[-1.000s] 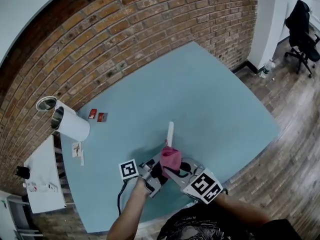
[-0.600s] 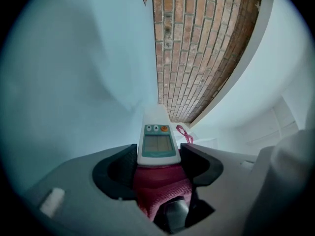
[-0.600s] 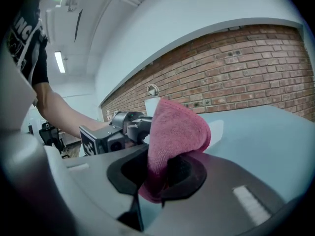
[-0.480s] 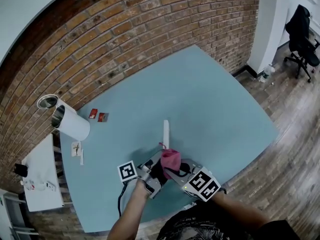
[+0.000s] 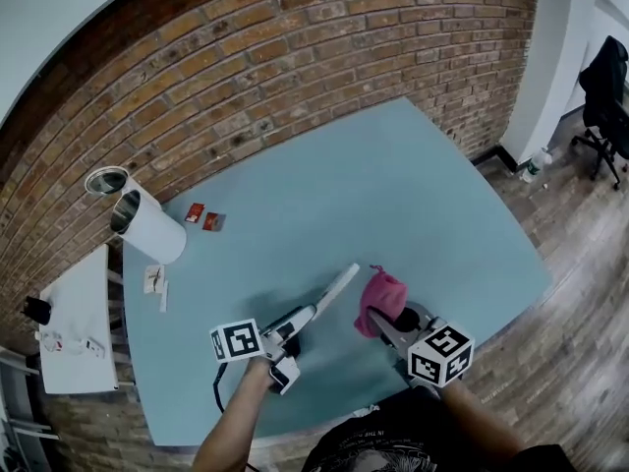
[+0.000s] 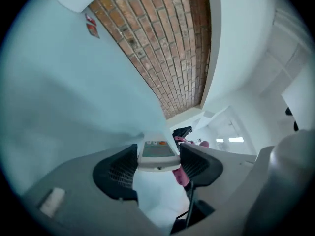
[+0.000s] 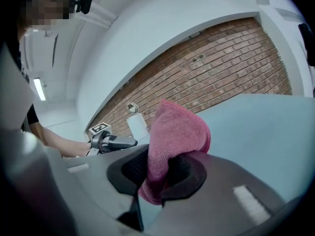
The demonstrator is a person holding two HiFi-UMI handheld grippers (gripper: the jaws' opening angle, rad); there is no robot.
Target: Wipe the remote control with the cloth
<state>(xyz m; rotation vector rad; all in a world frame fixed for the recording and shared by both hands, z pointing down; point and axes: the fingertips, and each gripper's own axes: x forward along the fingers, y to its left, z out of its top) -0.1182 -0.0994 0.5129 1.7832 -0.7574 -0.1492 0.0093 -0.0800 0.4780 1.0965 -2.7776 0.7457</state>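
A pale blue table (image 5: 413,185) stood against a brick wall (image 5: 295,47), with wooden floor (image 5: 570,293) on its right side. Over the near part of the table, the left hand-held gripper (image 5: 300,320) was clenched on the near end of the white remote control (image 5: 339,283). Its jaws stood only as far apart as the remote's width, and their pads pressed on its two long sides. The left gripper view showed the remote's screen and a row of small buttons facing up between the jaws. From that grip the remote slanted away and to the right over the table; whether its far tip touched the surface could not be told.

The right hand-held gripper (image 5: 393,321) was closed on a pink cloth (image 5: 381,298). Its jaws were nearly together, pinching a fold, and the rest of the cloth bulged up above them. The cloth hung just to the right of the remote's far tip, with a strip of bare table between them.

Well away, near the table's far left corner, a white cylinder (image 5: 147,226) lay on its side, with two small red packets (image 5: 204,216) just beside it. A small white side table (image 5: 69,332) stood to the left, and an office chair (image 5: 609,87) and a bottle (image 5: 536,165) were on the floor at the far right. Nothing lay between the two grippers.
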